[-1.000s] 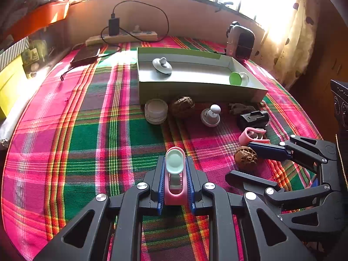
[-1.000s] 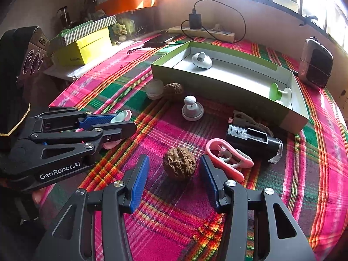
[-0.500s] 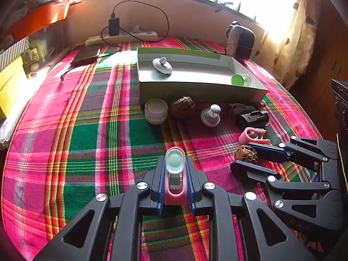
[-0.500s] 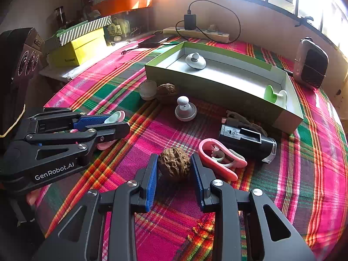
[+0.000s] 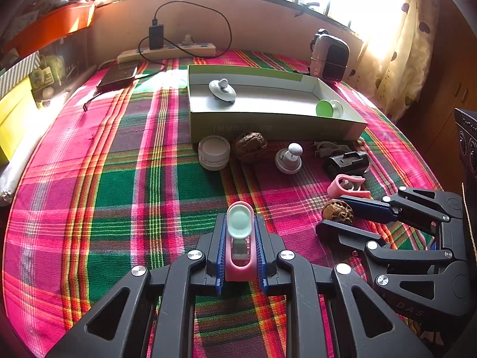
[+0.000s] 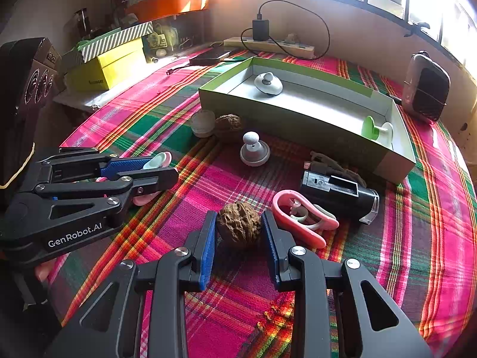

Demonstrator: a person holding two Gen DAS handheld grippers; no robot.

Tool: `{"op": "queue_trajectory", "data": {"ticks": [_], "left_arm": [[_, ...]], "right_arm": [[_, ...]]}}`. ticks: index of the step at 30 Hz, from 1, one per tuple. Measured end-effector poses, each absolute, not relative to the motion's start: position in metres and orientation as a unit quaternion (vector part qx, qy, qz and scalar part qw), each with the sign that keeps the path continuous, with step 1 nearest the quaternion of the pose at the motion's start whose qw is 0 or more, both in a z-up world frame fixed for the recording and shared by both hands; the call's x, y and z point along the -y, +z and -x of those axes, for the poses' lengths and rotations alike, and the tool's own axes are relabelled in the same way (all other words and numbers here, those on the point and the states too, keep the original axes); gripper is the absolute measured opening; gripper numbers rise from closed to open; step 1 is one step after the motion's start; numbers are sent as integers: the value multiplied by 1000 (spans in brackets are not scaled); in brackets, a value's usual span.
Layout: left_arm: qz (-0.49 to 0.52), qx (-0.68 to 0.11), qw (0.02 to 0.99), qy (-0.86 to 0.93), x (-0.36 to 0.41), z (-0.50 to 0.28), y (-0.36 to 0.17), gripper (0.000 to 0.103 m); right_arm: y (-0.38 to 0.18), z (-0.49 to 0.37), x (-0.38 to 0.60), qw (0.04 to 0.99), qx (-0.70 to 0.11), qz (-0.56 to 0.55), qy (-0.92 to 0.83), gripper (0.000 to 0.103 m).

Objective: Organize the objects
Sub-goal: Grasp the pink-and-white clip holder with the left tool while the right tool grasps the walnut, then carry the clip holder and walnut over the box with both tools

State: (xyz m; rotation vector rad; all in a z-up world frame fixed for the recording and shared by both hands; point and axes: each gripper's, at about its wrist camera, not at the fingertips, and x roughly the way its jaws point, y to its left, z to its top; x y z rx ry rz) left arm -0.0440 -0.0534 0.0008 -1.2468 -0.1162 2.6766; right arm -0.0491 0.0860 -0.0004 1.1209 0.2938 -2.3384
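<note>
Walnut [image 6: 238,223] pinched by right tool [image 6: 238,232], clearest here.

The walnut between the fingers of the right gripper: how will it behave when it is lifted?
The walnut looks hard and wrinkled, so the blue fingers of the right gripper probably hold it without slipping. It is round and held only at two sides, so it may turn between them. If released on the plaid cloth, it would likely roll a little.

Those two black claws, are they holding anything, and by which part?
Left gripper clamps a pink clip by its long sides. Right gripper squeezes a walnut across its middle.
</note>
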Motion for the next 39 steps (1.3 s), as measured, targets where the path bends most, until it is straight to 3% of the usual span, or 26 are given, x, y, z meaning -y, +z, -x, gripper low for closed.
{"op": "queue_trajectory", "data": {"ticks": [39], "left_arm": [[386,36,77,919,55,68,47,16]], "right_arm": [[42,77,-99,263,-77,-375,-886,31]]}}
